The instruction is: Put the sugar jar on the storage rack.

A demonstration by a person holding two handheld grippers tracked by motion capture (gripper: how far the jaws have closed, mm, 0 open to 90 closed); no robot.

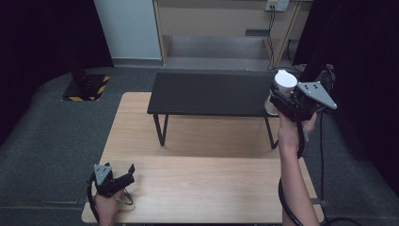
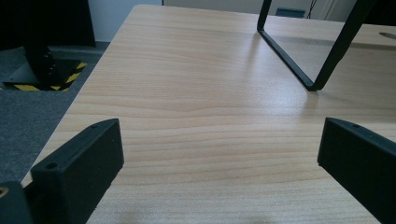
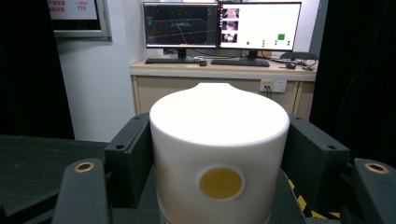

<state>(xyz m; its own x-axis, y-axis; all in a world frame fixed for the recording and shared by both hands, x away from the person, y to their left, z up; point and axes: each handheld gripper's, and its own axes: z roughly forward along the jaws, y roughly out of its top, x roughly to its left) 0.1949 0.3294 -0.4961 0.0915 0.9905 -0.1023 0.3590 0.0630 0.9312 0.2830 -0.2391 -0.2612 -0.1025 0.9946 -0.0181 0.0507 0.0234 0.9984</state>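
Here the right gripper (image 3: 219, 154) has its two black jaws pressed against the sides of a white jar (image 3: 218, 154), one on each flank, so the jar is firmly clamped; a round yellow dot marks the side facing the camera. In the high view the same right gripper (image 1: 288, 96) holds the white jar (image 1: 285, 81) at the far right end of the black shelf (image 1: 207, 94), a low dark stand on thin metal legs that sits on the wooden bench (image 1: 197, 179). A pale rim shows just under the jar there, but whether it is a dish or part of the jar I cannot tell, nor whether the jar rests on the shelf or hangs just above it.

The left gripper (image 1: 123, 180) lies low near the front left corner of the bench, well apart from the jar. Its jaws stand wide apart with nothing between them, bare wood showing in the gap.

Beyond the jar stand a desk with two monitors (image 3: 222, 25) and a keyboard.

By my judgement the step in hand is the carrying or setting of the jar at the shelf's right end. The next move calls for keeping it upright and the grip even, and lowering or lifting it straight, since a tilt near the shelf's edge could tip it off.
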